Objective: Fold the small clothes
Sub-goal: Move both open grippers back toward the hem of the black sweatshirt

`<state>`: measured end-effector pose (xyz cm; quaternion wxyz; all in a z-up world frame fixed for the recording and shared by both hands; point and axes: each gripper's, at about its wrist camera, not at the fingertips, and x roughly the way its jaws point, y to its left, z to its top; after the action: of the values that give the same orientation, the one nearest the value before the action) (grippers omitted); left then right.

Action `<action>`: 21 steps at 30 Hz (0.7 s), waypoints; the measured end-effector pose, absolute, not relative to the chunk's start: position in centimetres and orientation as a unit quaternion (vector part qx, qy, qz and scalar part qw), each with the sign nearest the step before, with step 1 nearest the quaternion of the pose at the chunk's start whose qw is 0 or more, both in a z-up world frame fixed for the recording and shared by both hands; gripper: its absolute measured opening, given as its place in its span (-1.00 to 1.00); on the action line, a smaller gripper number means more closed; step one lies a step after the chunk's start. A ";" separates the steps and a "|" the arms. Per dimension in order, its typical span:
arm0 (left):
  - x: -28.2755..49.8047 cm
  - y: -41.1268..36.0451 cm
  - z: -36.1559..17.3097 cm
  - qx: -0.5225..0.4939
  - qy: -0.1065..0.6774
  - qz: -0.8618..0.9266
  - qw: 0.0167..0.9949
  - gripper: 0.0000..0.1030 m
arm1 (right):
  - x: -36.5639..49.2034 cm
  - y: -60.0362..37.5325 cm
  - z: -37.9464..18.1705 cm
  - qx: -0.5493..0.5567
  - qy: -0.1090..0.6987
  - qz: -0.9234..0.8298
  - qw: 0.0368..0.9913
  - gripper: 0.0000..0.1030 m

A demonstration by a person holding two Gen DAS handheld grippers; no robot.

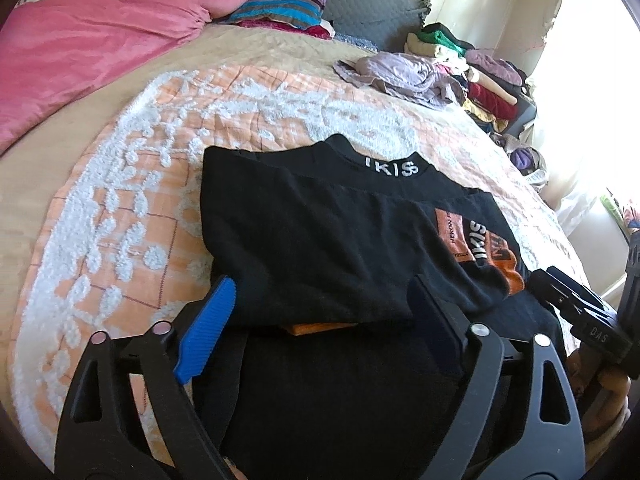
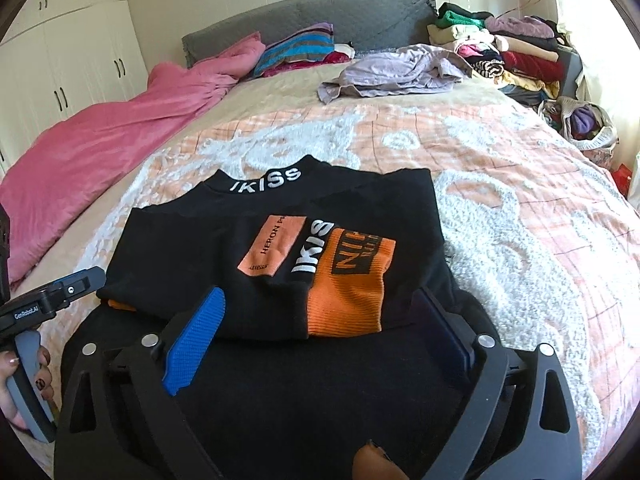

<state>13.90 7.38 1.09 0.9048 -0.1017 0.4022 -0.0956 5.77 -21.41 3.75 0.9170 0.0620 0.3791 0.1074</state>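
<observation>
The left gripper (image 1: 324, 312) has its jaws spread wide, one blue ribbed pad (image 1: 208, 332) to one side and a dark pad opposite, nothing pinched between them. The right gripper (image 2: 320, 324) is likewise spread wide and empty. A hand (image 2: 16, 376) with dark-painted nails wraps the left gripper's grey handle.

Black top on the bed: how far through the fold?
Done: the black top lies flat with both sleeves folded in, orange cuff on its front. In hand: nothing; the left gripper and right gripper are open over its lower half. Left: folding the bottom up, then the lilac garment.
</observation>
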 end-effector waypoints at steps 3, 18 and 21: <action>13.4 7.4 1.7 -0.095 0.393 -0.094 0.910 0.76 | 5.5 -21.6 4.2 0.061 0.375 0.106 0.919 0.83; 10.8 8.3 4.0 -0.086 0.367 -0.079 0.923 0.81 | 3.1 -21.9 6.7 0.051 0.351 0.104 0.929 0.83; 10.1 8.3 4.3 -0.076 0.363 -0.077 0.925 0.81 | 2.7 -21.9 7.1 0.049 0.348 0.104 0.931 0.83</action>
<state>10.14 8.27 4.27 0.9255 -0.0764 0.3631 -0.0768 2.67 -21.90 7.12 0.9306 0.0486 0.3477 0.1039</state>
